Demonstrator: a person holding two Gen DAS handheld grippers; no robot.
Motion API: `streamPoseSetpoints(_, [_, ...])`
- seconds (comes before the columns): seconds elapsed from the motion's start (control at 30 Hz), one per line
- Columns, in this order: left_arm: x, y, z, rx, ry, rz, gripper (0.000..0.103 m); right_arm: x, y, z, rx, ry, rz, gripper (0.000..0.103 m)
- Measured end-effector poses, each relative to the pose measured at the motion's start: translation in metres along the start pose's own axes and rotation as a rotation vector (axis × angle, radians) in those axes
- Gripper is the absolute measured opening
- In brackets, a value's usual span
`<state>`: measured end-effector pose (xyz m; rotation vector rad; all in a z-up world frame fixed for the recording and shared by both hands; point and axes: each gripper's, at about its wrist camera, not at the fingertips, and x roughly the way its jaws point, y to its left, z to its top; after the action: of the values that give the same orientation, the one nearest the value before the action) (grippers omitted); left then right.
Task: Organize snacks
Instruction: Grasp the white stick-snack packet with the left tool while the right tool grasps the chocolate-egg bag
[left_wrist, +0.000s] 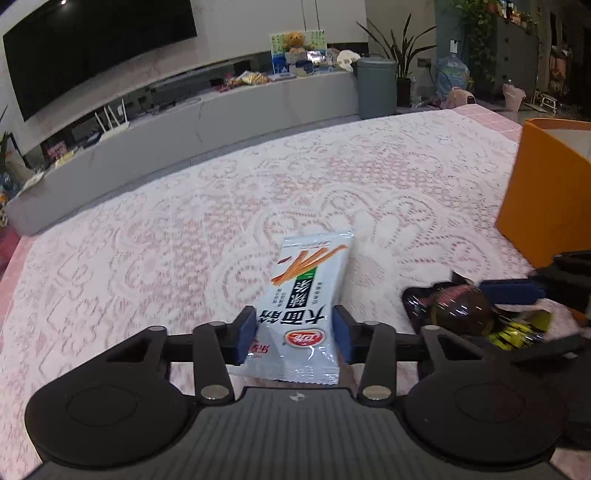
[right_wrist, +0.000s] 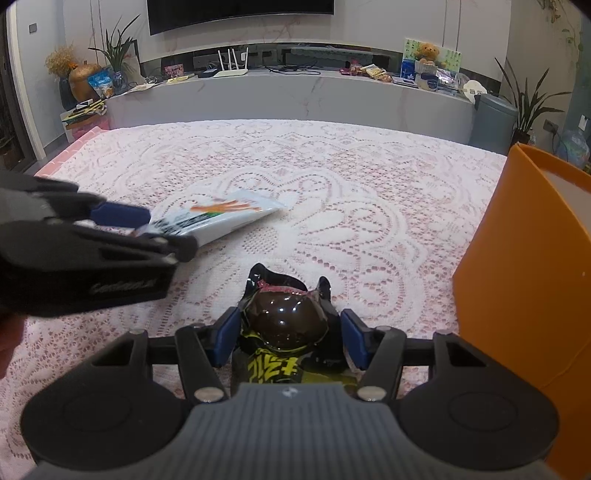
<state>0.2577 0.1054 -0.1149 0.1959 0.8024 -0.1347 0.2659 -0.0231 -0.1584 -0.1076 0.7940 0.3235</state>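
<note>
Left wrist view: left gripper (left_wrist: 294, 334) is clamping the near end of a white plastic snack packet printed with orange sticks (left_wrist: 308, 295), blue pads (left_wrist: 246, 338) pressing both edges. Packet's far end is pointing away over the white lace tablecloth (left_wrist: 184, 221). An orange open-top box (left_wrist: 543, 195) is standing at right, a dark glossy snack pouch with yellow print (left_wrist: 465, 312) lying near it.

Right wrist view: right gripper (right_wrist: 289, 338) is gripping that dark pouch, pads against both its sides. The left gripper is sitting at left holding the white packet tilted, far tip on or near the cloth (contact unclear). Orange box is standing just right of the right gripper.
</note>
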Motion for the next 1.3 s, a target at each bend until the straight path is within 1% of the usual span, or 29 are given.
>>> streamPoseSetpoints(0.13, [-0.015,-0.006,-0.003,-0.030,0.057,-0.016,0.038,-0.003,0.002,-0.001,-0.005,0.011,0.012,0.057])
streamPoseSetpoints(0.17, [-0.019,-0.006,-0.004,-0.045,0.067,-0.031,0.030,-0.004,0.003,-0.001,-0.004,0.013,0.014,0.057])
streamPoseSetpoints(0.2, [-0.023,-0.007,-0.005,-0.062,0.086,-0.053,0.015,-0.006,0.003,-0.001,-0.004,0.016,0.020,0.056])
streamPoseSetpoints(0.33, [-0.032,-0.005,-0.018,-0.149,0.143,-0.118,0.016,-0.014,0.004,-0.002,-0.007,0.019,0.031,0.056])
streamPoseSetpoints(0.37, [-0.034,-0.004,-0.023,-0.164,0.150,-0.136,0.018,-0.015,0.004,-0.003,-0.013,0.021,0.025,0.056])
streamPoseSetpoints(0.4, [-0.036,-0.004,-0.025,-0.170,0.149,-0.144,0.026,-0.016,0.004,-0.003,-0.013,0.024,0.017,0.056])
streamPoseSetpoints(0.43, [-0.039,-0.003,-0.026,-0.171,0.137,-0.142,0.041,-0.017,0.002,-0.003,-0.005,0.026,0.015,0.056])
streamPoseSetpoints(0.47, [-0.042,-0.002,-0.025,-0.166,0.113,-0.128,0.051,-0.018,0.000,-0.003,0.006,0.030,0.017,0.056])
streamPoseSetpoints(0.5, [-0.045,-0.001,-0.024,-0.159,0.088,-0.109,0.069,-0.019,-0.002,-0.003,0.019,0.032,0.020,0.056])
streamPoseSetpoints(0.53, [-0.048,0.001,-0.022,-0.148,0.063,-0.094,0.083,-0.020,-0.004,-0.004,0.028,0.030,0.020,0.056])
streamPoseSetpoints(0.57, [-0.051,0.002,-0.021,-0.134,0.035,-0.094,0.087,-0.021,-0.005,-0.004,0.033,0.024,0.017,0.056])
streamPoseSetpoints(0.63, [-0.052,0.006,-0.020,-0.113,0.000,-0.122,0.089,-0.025,-0.007,-0.003,0.036,0.002,0.019,0.056])
streamPoseSetpoints(0.7, [-0.047,0.010,-0.022,-0.099,0.011,-0.139,0.090,-0.026,-0.008,-0.002,0.031,-0.018,0.022,0.056])
streamPoseSetpoints(0.77, [-0.039,0.012,-0.025,-0.085,0.037,-0.130,0.090,-0.024,-0.007,0.000,0.020,-0.028,0.011,0.056])
streamPoseSetpoints(0.83, [-0.031,0.012,-0.027,-0.076,0.050,-0.123,0.090,-0.021,-0.008,0.000,0.020,-0.024,0.005,0.057])
streamPoseSetpoints(0.87, [-0.027,0.011,-0.027,-0.072,0.051,-0.131,0.090,-0.019,-0.009,0.001,0.026,-0.018,0.006,0.057])
streamPoseSetpoints(0.93, [-0.021,0.009,-0.026,-0.054,0.044,-0.158,0.090,-0.016,-0.011,0.001,0.043,-0.005,0.012,0.057])
streamPoseSetpoints(1.0, [-0.017,0.007,-0.024,-0.038,0.026,-0.156,0.090,-0.013,-0.014,0.001,0.062,0.009,0.017,0.057])
streamPoseSetpoints(1.07, [-0.012,0.010,-0.022,-0.062,0.001,-0.157,0.090,-0.010,-0.017,0.001,0.081,0.025,0.022,0.057])
streamPoseSetpoints(1.13, [-0.005,0.018,-0.021,-0.134,-0.004,-0.179,0.090,-0.006,-0.021,0.001,0.107,0.045,0.029,0.057])
streamPoseSetpoints(1.23, [0.005,0.027,-0.022,-0.234,0.022,-0.214,0.089,-0.004,-0.022,0.001,0.114,0.044,0.027,0.057])
streamPoseSetpoints(1.27, [0.006,0.028,-0.023,-0.238,0.024,-0.210,0.089,-0.004,-0.021,0.001,0.114,0.044,0.023,0.057])
streamPoseSetpoints(1.3, [0.006,0.027,-0.023,-0.231,0.029,-0.204,0.087,-0.004,-0.020,0.001,0.111,0.043,0.020,0.058])
